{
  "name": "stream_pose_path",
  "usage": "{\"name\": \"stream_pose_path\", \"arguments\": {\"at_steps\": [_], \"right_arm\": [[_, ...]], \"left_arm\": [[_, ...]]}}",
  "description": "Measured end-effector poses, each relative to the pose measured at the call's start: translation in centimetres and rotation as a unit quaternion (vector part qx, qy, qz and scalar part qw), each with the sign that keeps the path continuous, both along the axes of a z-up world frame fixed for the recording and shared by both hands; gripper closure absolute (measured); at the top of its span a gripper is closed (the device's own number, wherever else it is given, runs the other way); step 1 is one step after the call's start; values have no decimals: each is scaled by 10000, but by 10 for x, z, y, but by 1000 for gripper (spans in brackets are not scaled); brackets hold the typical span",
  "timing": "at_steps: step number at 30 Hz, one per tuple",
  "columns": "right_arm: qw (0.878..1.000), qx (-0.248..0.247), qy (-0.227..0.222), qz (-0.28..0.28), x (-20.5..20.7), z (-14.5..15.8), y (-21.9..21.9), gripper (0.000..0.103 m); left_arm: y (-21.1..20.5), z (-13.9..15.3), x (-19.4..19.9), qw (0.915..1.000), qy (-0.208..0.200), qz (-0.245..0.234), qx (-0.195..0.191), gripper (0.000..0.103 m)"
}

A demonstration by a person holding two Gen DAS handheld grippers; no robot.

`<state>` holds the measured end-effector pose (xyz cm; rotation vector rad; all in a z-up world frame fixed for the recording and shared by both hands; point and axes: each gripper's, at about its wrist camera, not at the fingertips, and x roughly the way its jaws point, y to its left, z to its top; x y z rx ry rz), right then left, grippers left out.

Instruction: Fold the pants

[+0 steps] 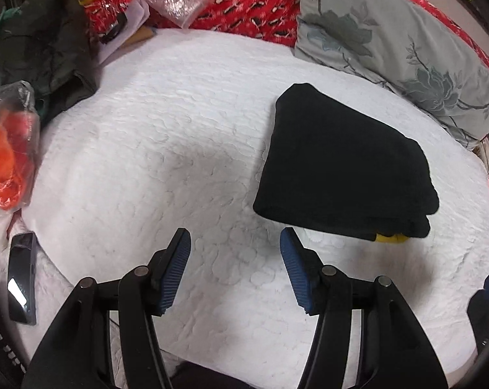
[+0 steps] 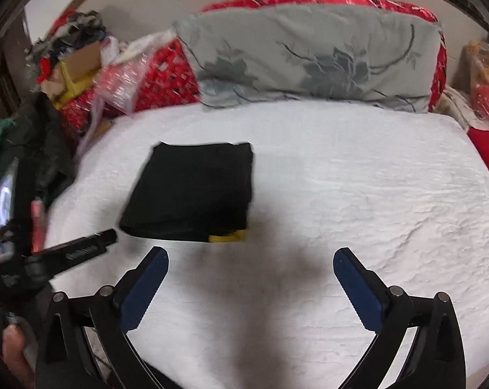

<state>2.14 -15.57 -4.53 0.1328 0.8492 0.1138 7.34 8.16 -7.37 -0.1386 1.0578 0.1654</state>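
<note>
Black pants (image 1: 341, 165) lie folded into a thick rectangle on the white quilted bed cover (image 1: 166, 149), with a yellow bit (image 1: 392, 238) poking out at the near corner. My left gripper (image 1: 235, 236) stands open over bare cover, just left of and nearer than the bundle, nothing between its blue pads. In the right wrist view the folded pants (image 2: 192, 194) sit ahead and to the left. My right gripper (image 2: 251, 256) is open wide above the white cover (image 2: 358, 178), empty. The left tool (image 2: 79, 251) shows at that view's left edge.
A grey floral pillow (image 2: 309, 61) leans at the head of the bed against red fabric (image 1: 251, 3). Dark clothing (image 1: 40, 42), plastic bags (image 1: 8, 149) and boxes (image 2: 79, 64) crowd the left side. A black phone (image 1: 21, 278) lies at the cover's left edge.
</note>
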Motion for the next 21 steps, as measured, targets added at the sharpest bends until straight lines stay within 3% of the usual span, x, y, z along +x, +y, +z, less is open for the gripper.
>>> {"name": "stream_pose_path", "arguments": {"at_steps": [4, 7, 9, 12, 17, 21], "right_arm": [[9990, 139, -406, 148, -18, 11, 0, 0], [9965, -540, -586, -242, -23, 16, 1, 0], [9963, -683, -451, -277, -22, 17, 2, 0], [9987, -353, -265, -273, -18, 18, -4, 0], [9973, -619, -345, -202, -24, 16, 1, 0], [9986, -346, -387, -100, -29, 12, -3, 0]], "left_arm": [[0, 3, -11, 10000, -26, 31, 9, 47], [-2, 5, -15, 10000, -17, -68, -57, 47], [-6, 8, -20, 9999, -99, -121, 51, 47], [-14, 11, -23, 9994, -108, -247, 196, 47], [-23, 17, -31, 9987, -257, -329, 286, 47], [-25, 20, -36, 9982, -354, -400, 267, 47]]}}
